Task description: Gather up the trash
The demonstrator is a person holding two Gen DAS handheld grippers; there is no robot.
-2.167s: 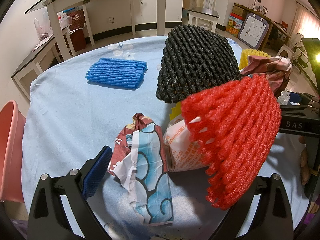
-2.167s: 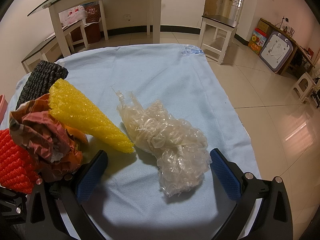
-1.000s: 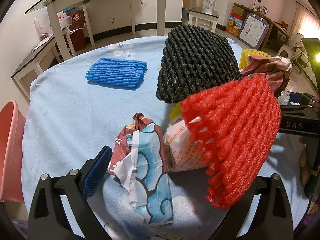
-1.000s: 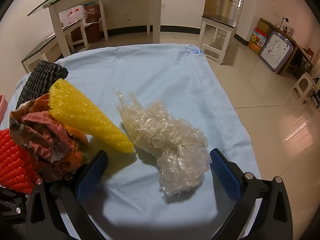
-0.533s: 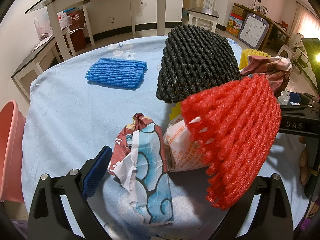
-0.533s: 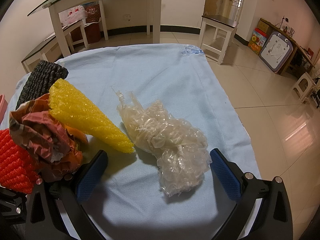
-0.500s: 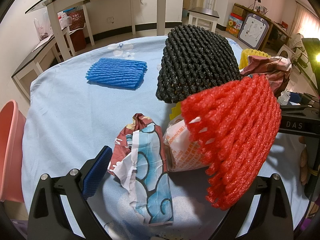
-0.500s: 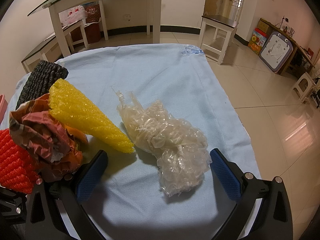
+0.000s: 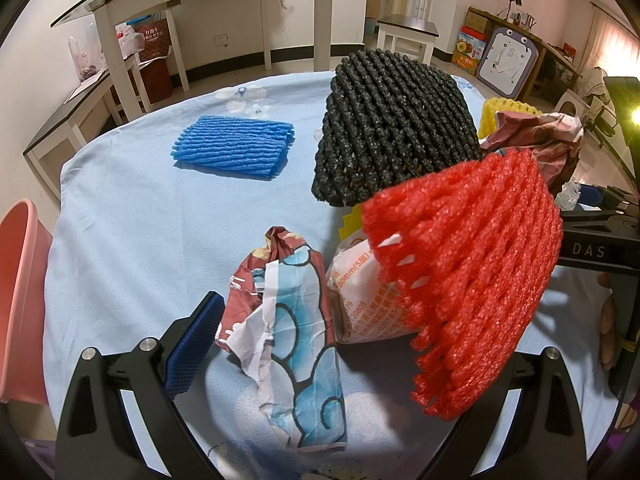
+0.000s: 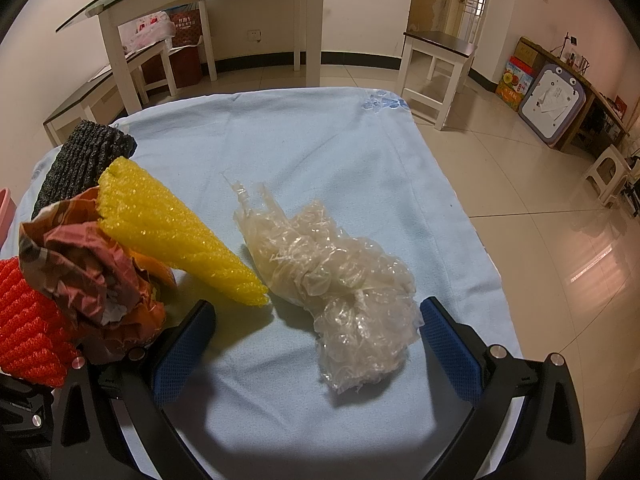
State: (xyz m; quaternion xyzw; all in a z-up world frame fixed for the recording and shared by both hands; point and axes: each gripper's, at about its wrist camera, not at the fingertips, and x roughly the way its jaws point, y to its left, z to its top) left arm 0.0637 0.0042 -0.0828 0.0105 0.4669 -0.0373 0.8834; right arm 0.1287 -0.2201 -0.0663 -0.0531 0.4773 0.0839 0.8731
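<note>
Both tools spread wide, holding nothing | right tool (image 10: 316, 344) straddles crumpled clear plastic bag (image 10: 340, 280) on counter (image 10: 320, 140): light, slippery, pinch the knot | left tool (image 9: 320, 352) over printed wrapper (image 9: 292, 320), red foam net (image 9: 468, 264) beside | pink bin (image 9: 16, 300) left

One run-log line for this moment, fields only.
left gripper: open, over printed wrapper | right gripper: open, around clear plastic bag | nothing lifted

Right gripper (image 10: 316, 344): jaws spread wide, empty.
Clear plastic bag (image 10: 336, 280): crumpled between them, possibly touching the right pad.
</note>
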